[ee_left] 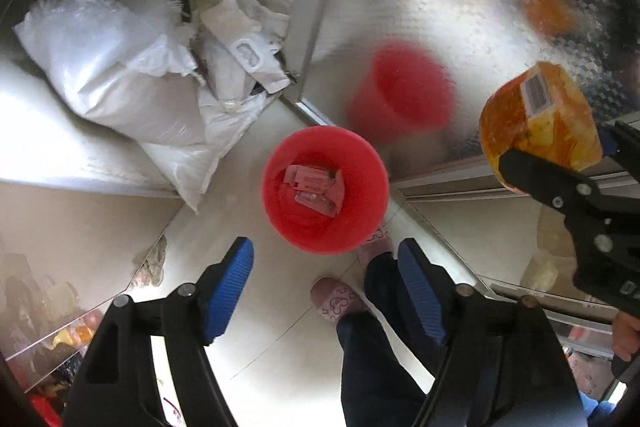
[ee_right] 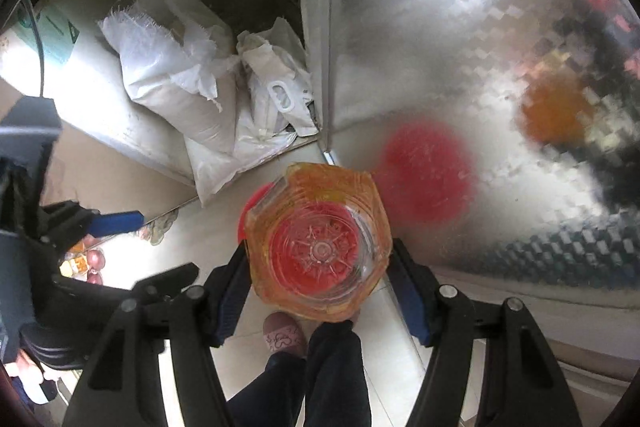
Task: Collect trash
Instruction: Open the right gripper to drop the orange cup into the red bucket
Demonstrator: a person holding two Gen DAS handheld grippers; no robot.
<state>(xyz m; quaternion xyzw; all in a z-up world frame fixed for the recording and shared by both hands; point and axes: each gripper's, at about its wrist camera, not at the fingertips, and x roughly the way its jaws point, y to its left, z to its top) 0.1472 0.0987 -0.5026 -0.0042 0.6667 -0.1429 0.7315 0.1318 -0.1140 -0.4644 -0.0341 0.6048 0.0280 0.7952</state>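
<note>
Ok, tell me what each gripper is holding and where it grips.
The right gripper holds an orange plastic bottle by its sides, its clear base facing the camera, above the red bin. The left gripper is open and holds nothing.

Red round plastic bin point(ee_right: 256, 205): in the right wrist view mostly hidden behind the orange-labelled clear plastic bottle point(ee_right: 318, 243); only a sliver of rim shows at the bottle's left, and red shows blurred through the bottle's base. Contents of the bin: a pale pink flat wrapper point(ee_left: 314, 189), print too small to read. Bottle in the left wrist view: lower part covered by the right claw point(ee_left: 560, 151); barcode label illegible. Patterned metal door panel point(ee_left: 460, 7): carries only smeared red and orange reflections. Left claw point(ee_right: 116, 221): in the right wrist view only one blue pad shows. Person's dark-trousered legs point(ee_left: 376, 347): cut off by the lower edge.
</note>
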